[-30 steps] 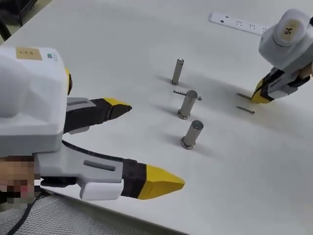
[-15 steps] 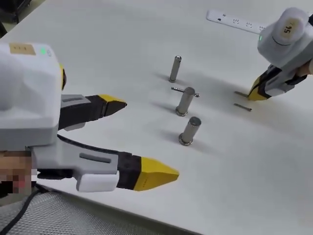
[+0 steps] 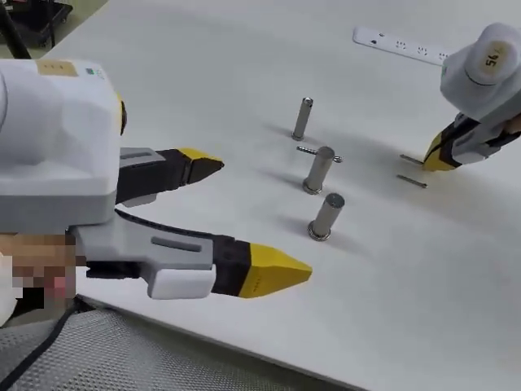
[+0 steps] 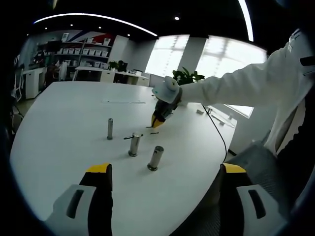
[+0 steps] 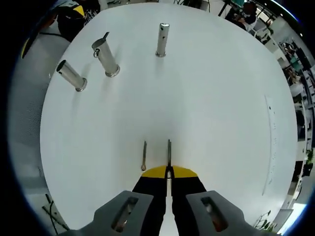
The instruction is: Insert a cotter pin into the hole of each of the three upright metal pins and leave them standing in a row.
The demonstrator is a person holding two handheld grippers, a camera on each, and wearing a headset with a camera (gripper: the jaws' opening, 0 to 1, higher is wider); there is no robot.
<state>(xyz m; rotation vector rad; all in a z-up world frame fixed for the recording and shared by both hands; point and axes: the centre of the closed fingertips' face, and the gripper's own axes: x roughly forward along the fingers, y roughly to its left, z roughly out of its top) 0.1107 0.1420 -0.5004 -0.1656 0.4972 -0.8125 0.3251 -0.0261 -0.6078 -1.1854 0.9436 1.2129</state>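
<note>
Right gripper pinches a cotter pin on the tabletop; left gripper gapes empty. Lift it level, then aim for the hole of the near pin

1. The left gripper now sits closer to the nearest metal pin.
2. The right gripper, pinching one cotter pin, is now slightly farther from the other cotter pin.
</note>
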